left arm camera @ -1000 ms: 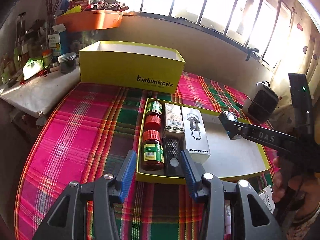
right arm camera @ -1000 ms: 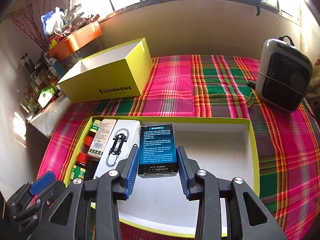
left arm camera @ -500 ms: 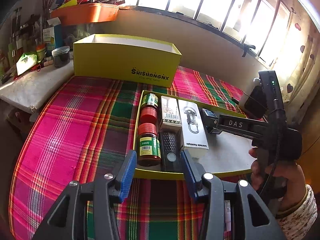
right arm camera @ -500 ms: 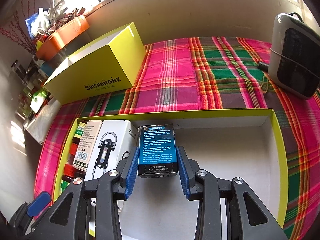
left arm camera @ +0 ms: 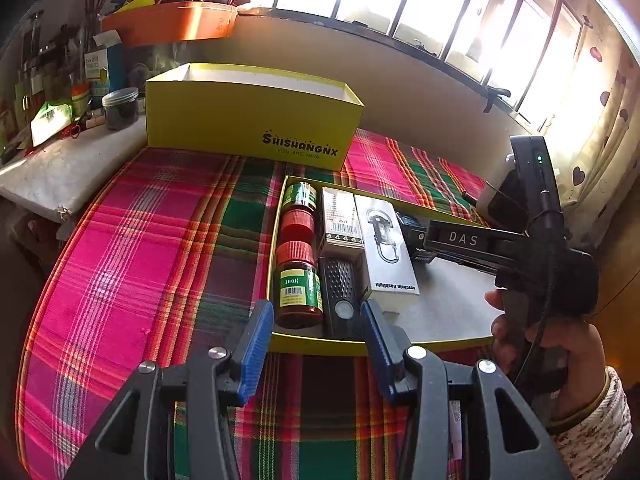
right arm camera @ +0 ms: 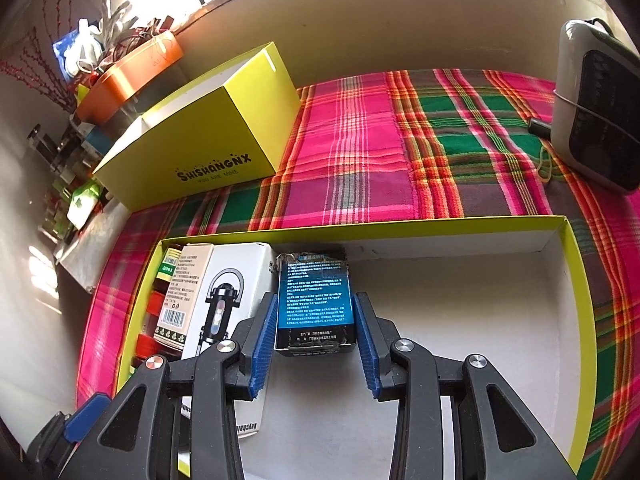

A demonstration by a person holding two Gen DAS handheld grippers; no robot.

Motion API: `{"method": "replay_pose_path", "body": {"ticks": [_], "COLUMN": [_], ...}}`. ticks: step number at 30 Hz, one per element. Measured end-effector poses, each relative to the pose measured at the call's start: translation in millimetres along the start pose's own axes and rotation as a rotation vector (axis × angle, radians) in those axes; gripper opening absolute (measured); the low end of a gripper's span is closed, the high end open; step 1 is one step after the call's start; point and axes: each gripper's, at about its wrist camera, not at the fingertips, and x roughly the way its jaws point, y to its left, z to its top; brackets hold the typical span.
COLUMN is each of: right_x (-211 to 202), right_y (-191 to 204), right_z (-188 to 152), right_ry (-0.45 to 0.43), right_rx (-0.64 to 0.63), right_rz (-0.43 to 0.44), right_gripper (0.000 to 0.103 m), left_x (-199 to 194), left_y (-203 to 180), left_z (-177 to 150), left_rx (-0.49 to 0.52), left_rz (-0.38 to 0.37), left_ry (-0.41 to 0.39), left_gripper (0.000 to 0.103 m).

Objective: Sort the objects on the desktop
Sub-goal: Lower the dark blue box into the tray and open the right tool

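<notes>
While its scuffed blue-and-black box [right arm camera: 315,305] is sitting lower, against the yellow tray's [right arm camera: 576,280] back wall, the right gripper [right arm camera: 315,336] is clamping it and the left gripper [left arm camera: 316,340] is gaping empty.

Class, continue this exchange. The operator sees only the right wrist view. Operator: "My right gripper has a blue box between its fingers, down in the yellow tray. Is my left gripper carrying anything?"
Observer: No. The left gripper is open and empty, poised just short of the yellow tray, at its near wall.
Operator: What lies in the tray closest to it?
Observer: A black device with a round button, lying beside a red-capped bottle. Your own gripper hides that corner.
</notes>
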Motion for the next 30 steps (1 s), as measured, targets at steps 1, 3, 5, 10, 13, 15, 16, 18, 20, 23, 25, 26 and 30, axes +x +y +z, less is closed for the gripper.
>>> {"method": "replay_pose_path", "body": {"ticks": [1, 3, 5, 10, 13, 15, 16, 18, 20, 23, 25, 26, 30], "right_x": [-0.4, -0.9, -1.5, -6.5, -8.5, -9.1, -9.8, -9.9, -9.2, -8.2, -8.1, -7.9, -7.2], "right_y": [-0.3, -0.8, -2.3, -8.8, -11.7, -13.8, -15.1, -16.6, -16.9, -16.7, -16.7, -16.6, -17.0], "right_z": [-0.5, -0.7, -0.6, -0.9, -1.3, -1.9, -2.3, -2.8, -2.6, -1.9, -1.8, -1.7, -1.0], "right_ry": [0.001, 0.003, 0.001, -0.012, -0.015, -0.015, -0.018, -0.022, -0.022, -0.019, -0.019, -0.018, -0.016], "right_rx": [0.004, 0.012, 0.024, 0.073, 0.098, 0.117, 0.128, 0.147, 0.157, 0.167, 0.165, 0.164, 0.164], "right_rz": [0.007, 0.016, 0.026, 0.076, 0.1, 0.112, 0.125, 0.146, 0.16, 0.167, 0.166, 0.165, 0.173], "right_gripper": [0.039, 0.04, 0.041, 0.044, 0.045, 0.045, 0.045, 0.045, 0.045, 0.045, 0.045, 0.045, 0.047], "left_x": [-0.2, -0.2, 0.3, -0.6, -0.6, -0.5, -0.5, -0.5, -0.7, -1.2, -1.5, -1.5, -1.5], "left_y": [-0.1, -0.3, 0.0, 1.3, 1.5, 1.6, 1.4, 0.8, 0.7, 0.2, -0.2, -0.2, -0.5], "left_z": [-0.2, -0.4, -0.7, -0.5, -0.7, -0.6, -0.6, -0.7, -0.7, -0.9, -0.9, -0.6, -0.6], "left_rx": [0.0, 0.001, 0.0, -0.004, -0.003, -0.002, -0.002, -0.002, -0.003, -0.002, -0.002, -0.002, 0.0], "left_rz": [-0.001, 0.0, 0.001, 0.0, -0.001, 0.001, 0.0, 0.001, 0.001, 0.001, 0.0, -0.001, 0.002], "left_ry": [0.0, 0.001, 0.002, 0.002, 0.002, 0.002, 0.002, 0.001, 0.001, 0.002, 0.001, 0.001, 0.0], "left_gripper": [0.046, 0.046, 0.046, 0.046, 0.046, 0.046, 0.046, 0.046, 0.046, 0.046, 0.046, 0.046, 0.046]}}
